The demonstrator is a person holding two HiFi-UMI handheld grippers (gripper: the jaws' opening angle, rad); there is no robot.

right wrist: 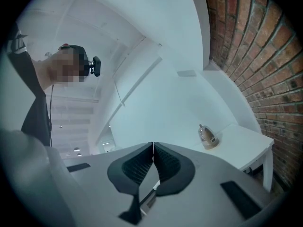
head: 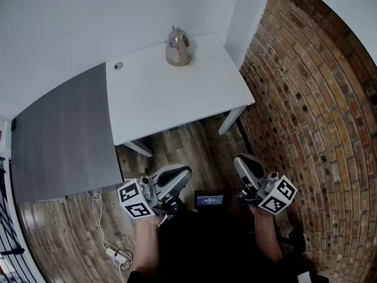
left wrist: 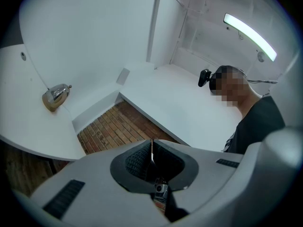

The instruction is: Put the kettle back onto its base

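A shiny metal kettle [head: 177, 47] stands upright near the far edge of the white table [head: 177, 102]. I cannot make out a separate base under or beside it. The same kettle [left wrist: 55, 96] is small and far off in the left gripper view, and the kettle [right wrist: 207, 136] shows again in the right gripper view. My left gripper [head: 188, 171] and right gripper [head: 238, 160] hang close to my body over the wooden floor, well short of the table. Both are shut, with nothing between the left gripper's [left wrist: 152, 143] jaws or the right gripper's [right wrist: 153, 145].
A grey table [head: 59, 134] adjoins the white one on the left. A brick wall [head: 312, 99] runs along the right side. On the floor near my feet are a small device with a lit screen [head: 210, 200] and a white cable with a power strip [head: 112, 253].
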